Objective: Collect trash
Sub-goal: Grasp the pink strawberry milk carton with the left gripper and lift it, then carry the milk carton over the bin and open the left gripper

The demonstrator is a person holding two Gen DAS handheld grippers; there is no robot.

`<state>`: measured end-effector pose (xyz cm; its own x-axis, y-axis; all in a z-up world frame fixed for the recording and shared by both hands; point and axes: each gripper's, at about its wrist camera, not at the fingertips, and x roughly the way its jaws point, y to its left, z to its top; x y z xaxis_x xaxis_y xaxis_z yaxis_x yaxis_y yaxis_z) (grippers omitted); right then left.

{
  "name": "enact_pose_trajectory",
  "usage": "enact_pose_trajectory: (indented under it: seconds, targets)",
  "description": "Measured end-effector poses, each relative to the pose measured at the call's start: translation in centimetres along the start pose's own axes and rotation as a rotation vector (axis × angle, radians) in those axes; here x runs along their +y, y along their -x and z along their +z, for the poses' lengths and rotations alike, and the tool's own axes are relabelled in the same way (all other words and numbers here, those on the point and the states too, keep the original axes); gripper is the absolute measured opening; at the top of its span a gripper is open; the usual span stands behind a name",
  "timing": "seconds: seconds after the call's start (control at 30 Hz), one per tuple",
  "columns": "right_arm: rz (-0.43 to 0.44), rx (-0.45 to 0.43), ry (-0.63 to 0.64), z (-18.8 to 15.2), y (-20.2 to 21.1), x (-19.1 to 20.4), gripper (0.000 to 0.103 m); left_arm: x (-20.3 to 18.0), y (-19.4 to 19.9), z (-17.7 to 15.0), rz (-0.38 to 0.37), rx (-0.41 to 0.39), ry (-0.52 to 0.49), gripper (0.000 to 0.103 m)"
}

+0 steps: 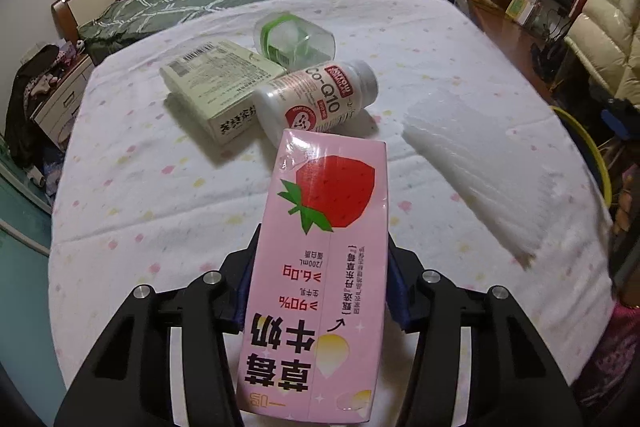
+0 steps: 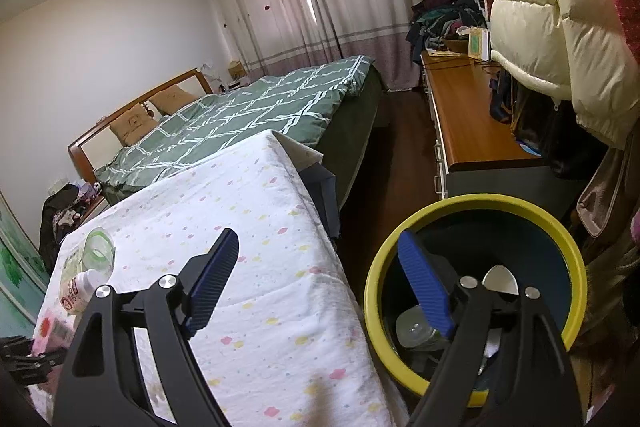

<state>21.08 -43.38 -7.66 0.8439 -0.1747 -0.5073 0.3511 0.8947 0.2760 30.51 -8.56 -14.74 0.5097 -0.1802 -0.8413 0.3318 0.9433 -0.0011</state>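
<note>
Clamping the left hand-held gripper on the pink strawberry-milk carton, gripped low on its sides, long body jutting forward over the flower-print cloth-covered worktop. Risked a pivot or slip from so much overhang, perhaps knocking the white plastic supplement bottle just ahead, touching the pale green cardboard box and near the clear plastic tub with green trim. Held the right hand-held gripper apart and empty above the yellow-rimmed dark bin beside the worktop; could have blocked the drop.
</note>
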Motion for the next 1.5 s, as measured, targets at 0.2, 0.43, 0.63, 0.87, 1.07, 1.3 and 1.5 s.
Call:
enact_pose_trajectory:
  seconds: [0.2, 0.43, 0.63, 0.87, 1.07, 1.3, 1.5]
  targets:
    - [0.01, -0.052, 0.001, 0.0, 0.9, -0.1, 0.078, -2.5, 3.4, 0.0, -0.034, -0.038, -0.039, 0.052]
    - [0.037, -0.09, -0.042, 0.1, 3.8, -2.9, 0.078, -9.3, 4.1, 2.1, -0.111, -0.066, -0.172, 0.052]
    - [-0.066, -0.136, -0.015, 0.4, 7.4, -6.8, 0.082, -17.9, 3.1, 5.4, -0.211, -0.093, -0.302, 0.052]
    - [-0.191, -0.169, -0.015, 0.1, 10.6, -11.5, 0.083, -29.1, 0.4, 8.9, -0.304, -0.089, -0.439, 0.052]
    - [-0.243, -0.164, -0.032, -0.6, 12.2, -14.5, 0.084, -36.7, -2.2, 11.1, -0.344, -0.064, -0.502, 0.052]
    - [-0.273, -0.193, -0.043, -0.8, 13.7, -15.1, 0.084, -41.2, -5.2, 13.0, -0.329, -0.075, -0.494, 0.084]
    - [-0.286, -0.189, -0.02, -0.6, 13.9, -14.6, 0.084, -38.7, -3.2, 13.6, -0.343, -0.148, -0.433, 0.086]
